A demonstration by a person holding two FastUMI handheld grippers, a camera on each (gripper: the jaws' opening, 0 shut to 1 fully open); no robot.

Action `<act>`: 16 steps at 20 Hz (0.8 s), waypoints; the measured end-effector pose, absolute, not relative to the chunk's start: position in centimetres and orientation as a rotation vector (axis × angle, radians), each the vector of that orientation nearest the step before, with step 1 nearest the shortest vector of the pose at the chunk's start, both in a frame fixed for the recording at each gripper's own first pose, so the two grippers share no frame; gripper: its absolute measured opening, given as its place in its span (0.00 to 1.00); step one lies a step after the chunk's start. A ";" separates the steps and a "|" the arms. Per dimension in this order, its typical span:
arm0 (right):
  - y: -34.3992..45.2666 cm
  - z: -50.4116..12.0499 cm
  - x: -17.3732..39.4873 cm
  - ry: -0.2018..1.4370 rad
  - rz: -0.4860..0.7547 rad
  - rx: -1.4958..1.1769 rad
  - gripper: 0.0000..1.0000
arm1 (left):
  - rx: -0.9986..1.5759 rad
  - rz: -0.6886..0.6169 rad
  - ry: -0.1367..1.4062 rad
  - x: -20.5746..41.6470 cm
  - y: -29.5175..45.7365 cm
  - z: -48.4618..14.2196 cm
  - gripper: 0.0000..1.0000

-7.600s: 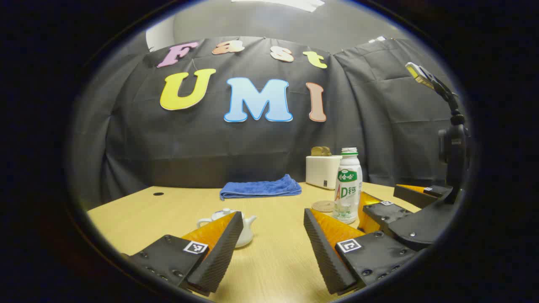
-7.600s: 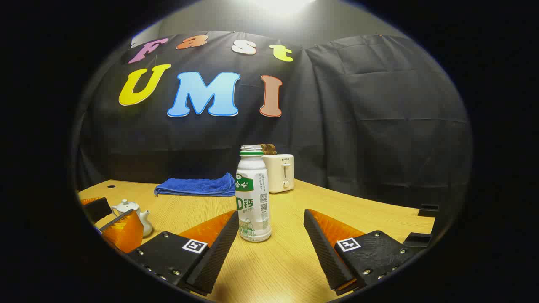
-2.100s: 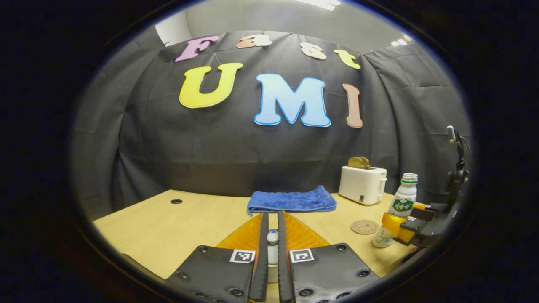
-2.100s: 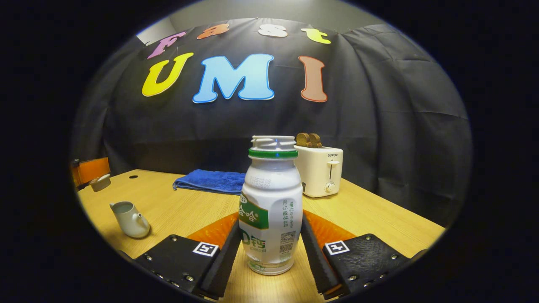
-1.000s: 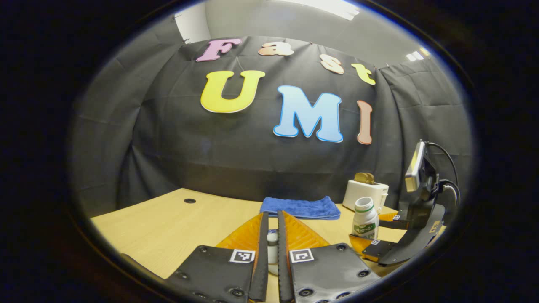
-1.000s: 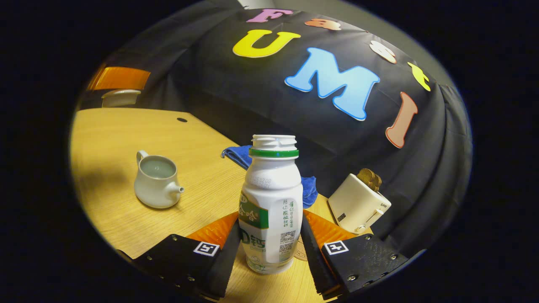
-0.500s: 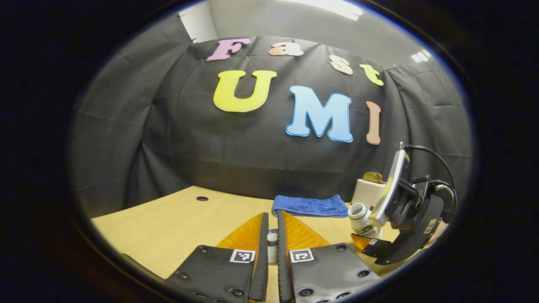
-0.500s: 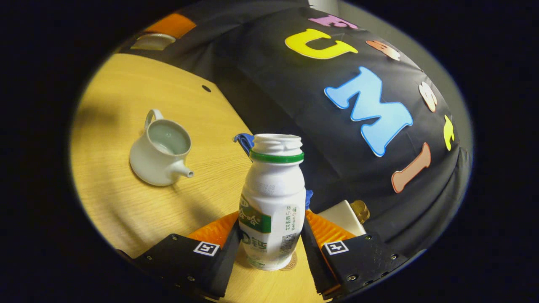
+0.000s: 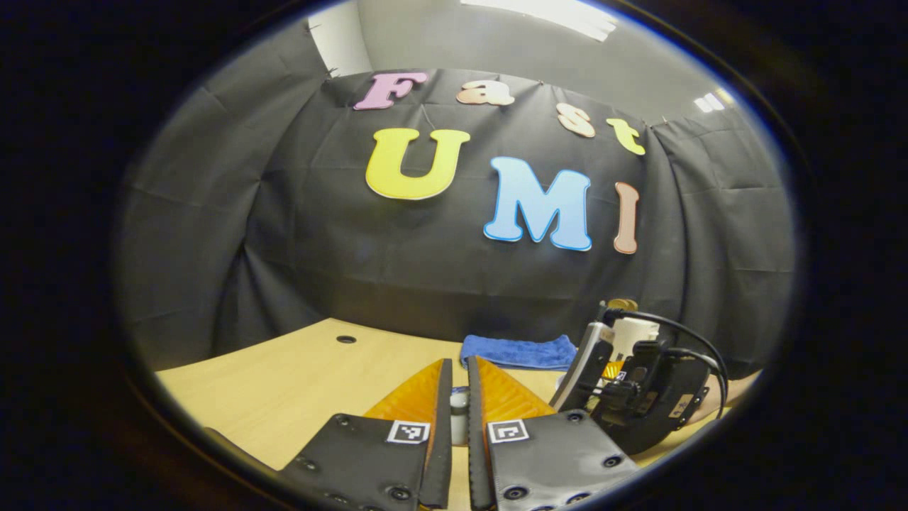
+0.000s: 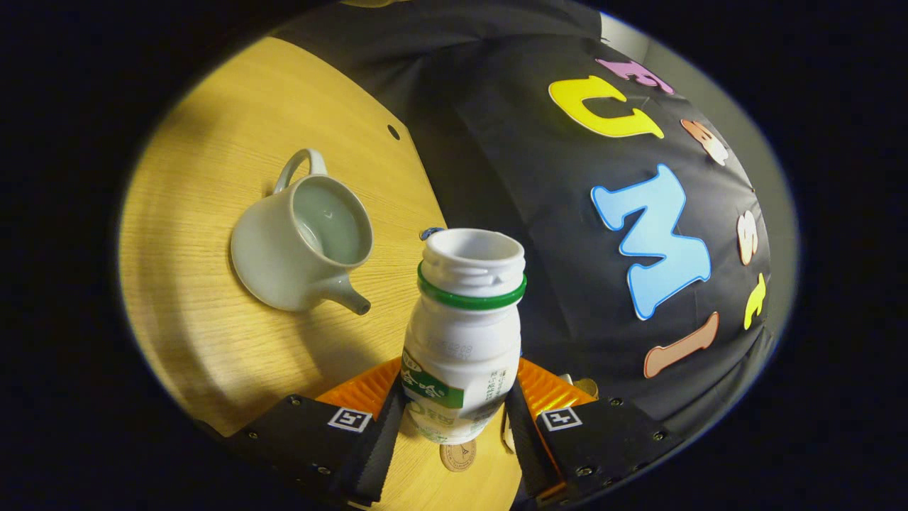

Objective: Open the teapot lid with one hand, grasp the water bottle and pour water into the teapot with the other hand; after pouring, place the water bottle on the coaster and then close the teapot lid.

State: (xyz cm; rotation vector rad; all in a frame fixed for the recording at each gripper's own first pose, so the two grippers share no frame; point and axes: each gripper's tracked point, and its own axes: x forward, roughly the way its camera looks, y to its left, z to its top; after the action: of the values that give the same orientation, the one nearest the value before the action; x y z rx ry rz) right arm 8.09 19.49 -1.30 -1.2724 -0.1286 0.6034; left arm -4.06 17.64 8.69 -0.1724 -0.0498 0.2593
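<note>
My right gripper (image 10: 460, 369) is shut on the white water bottle (image 10: 464, 333), which has a green neck ring and no cap. The bottle leans toward the pale open teapot (image 10: 305, 241), which stands on the wooden table (image 10: 213, 341) with its spout pointing at the bottle. No stream of water shows. The round coaster (image 10: 457, 454) lies just below the bottle's base. In the left gripper view, my left gripper (image 9: 458, 363) is shut on the small white knob of the teapot lid (image 9: 460, 404), held above the table. The right gripper's housing (image 9: 652, 404) sits close at the right.
A folded blue towel (image 9: 518, 351) lies at the back of the table (image 9: 298, 376) by the black cloth wall. A white toaster (image 9: 633, 330) stands behind the right gripper's housing. A cable hole (image 9: 346, 339) marks the far left.
The right gripper has tipped the bottle further over and brought it nearer the teapot. In the left gripper view its housing has swung left and now hides the bottle. The lid has stayed gripped.
</note>
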 end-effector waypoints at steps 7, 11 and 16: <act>21.2 -0.9 8.5 -0.225 0.537 -1.471 0.71 | -0.194 0.265 -0.066 -4.8 19.1 8.5 0.16; 21.7 -1.0 8.8 -0.241 0.530 -1.548 0.71 | -0.187 0.264 -0.076 -5.5 19.6 8.8 0.20; 22.2 -0.2 8.7 -0.298 0.509 -1.650 0.71 | -0.170 0.259 -0.082 -5.7 19.3 9.1 0.20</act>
State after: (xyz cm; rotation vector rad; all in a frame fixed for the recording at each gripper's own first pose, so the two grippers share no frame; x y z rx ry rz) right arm 8.66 22.15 -0.25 -1.6501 -0.2981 0.5086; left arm -5.75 19.31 9.07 -0.1698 -0.0824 0.2593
